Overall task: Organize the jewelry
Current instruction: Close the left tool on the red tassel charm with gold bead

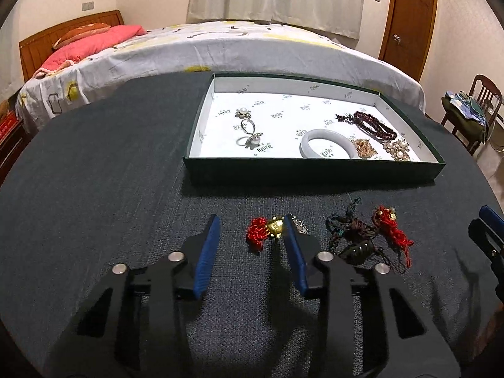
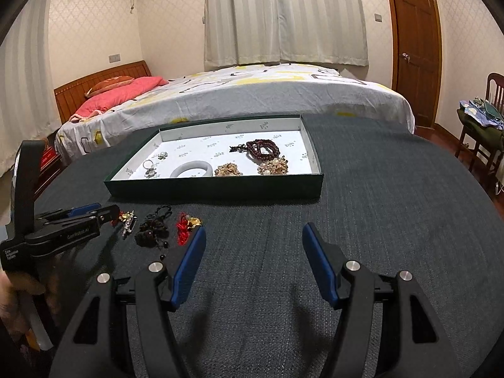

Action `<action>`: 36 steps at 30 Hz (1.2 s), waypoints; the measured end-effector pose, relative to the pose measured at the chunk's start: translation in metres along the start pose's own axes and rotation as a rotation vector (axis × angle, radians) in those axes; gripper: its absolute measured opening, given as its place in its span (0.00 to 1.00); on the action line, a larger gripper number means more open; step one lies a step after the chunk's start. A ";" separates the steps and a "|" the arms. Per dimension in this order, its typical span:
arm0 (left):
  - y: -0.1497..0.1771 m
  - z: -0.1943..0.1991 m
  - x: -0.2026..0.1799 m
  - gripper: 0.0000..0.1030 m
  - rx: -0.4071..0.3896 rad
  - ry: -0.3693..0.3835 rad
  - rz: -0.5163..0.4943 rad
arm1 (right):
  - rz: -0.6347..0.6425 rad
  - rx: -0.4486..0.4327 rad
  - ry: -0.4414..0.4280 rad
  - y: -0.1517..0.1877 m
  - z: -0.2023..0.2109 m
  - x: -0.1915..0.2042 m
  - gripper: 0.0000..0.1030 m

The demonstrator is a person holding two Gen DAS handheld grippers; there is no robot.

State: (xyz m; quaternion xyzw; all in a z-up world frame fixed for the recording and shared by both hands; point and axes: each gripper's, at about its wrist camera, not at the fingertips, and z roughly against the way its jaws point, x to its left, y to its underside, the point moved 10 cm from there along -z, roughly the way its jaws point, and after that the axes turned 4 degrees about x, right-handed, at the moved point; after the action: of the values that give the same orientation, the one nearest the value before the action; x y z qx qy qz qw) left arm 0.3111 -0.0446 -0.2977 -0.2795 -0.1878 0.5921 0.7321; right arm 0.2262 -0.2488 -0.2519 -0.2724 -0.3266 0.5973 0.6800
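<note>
The left gripper (image 1: 252,220) is straddling the red-and-gold charm (image 1: 266,228), jaws spread and not yet pinching, lining up to lift it toward the tray (image 1: 315,170) beyond. The right gripper (image 2: 253,230) is waiting, jaws spread and empty.

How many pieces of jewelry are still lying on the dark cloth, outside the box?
4, in a row before the box: a red knot with gold charm, a silver clip, a dark cord bundle, a red tassel piece. Tangles may hide more.
</note>
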 end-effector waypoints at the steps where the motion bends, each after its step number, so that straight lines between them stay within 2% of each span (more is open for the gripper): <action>1: 0.000 -0.001 0.000 0.35 0.002 0.003 0.000 | -0.001 0.000 0.000 0.000 0.000 0.000 0.61; 6: 0.001 -0.004 -0.002 0.33 0.014 0.018 -0.005 | 0.002 0.000 -0.001 0.000 0.000 0.000 0.61; 13: 0.004 -0.011 -0.003 0.16 0.053 0.051 0.003 | 0.000 0.000 -0.001 -0.001 0.000 0.001 0.61; 15: 0.005 -0.012 -0.005 0.14 0.056 0.077 0.005 | -0.001 0.000 -0.001 -0.001 0.000 0.001 0.61; 20: 0.006 -0.013 -0.004 0.11 0.062 0.077 0.015 | -0.001 0.007 0.000 0.000 -0.001 0.002 0.61; 36: 0.003 -0.006 0.001 0.09 0.034 0.060 0.022 | 0.001 0.017 0.008 0.004 -0.004 0.001 0.61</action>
State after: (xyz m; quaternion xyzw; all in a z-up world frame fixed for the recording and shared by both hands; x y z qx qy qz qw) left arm 0.3130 -0.0444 -0.3043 -0.2865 -0.1526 0.5945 0.7357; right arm 0.2269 -0.2471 -0.2579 -0.2693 -0.3187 0.5993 0.6832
